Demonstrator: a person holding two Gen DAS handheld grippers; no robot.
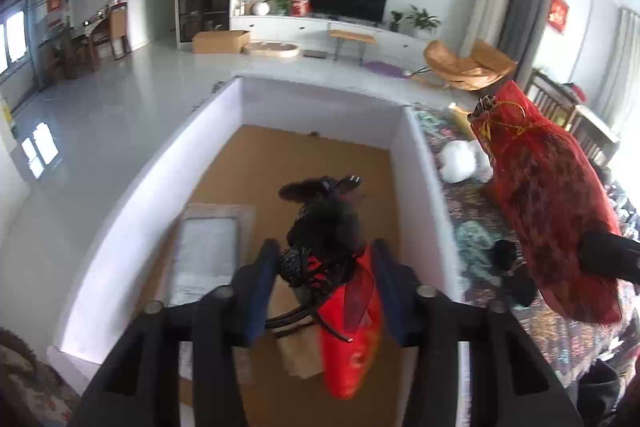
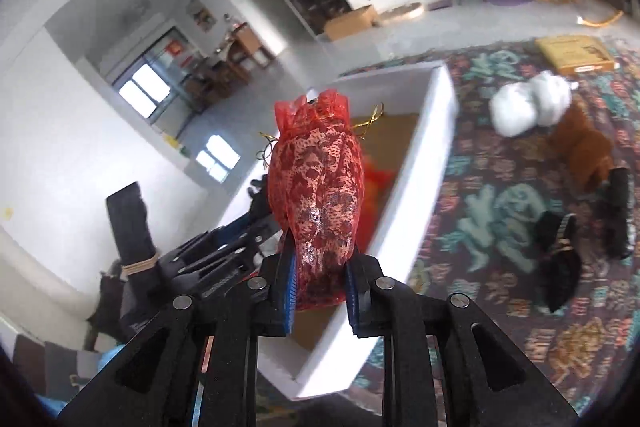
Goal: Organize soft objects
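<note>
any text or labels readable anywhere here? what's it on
None can be read.
Red wall hanging: a mark, too blurred to read.
Red signs on the glass door: too small.
Flat yellow box on the patterned cloth: dark print, too blurred.

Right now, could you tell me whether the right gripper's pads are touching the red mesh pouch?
Touching. The right wrist view shows the red mesh pouch wedged between the right gripper, with both blue pads pressing its lower end.
</note>
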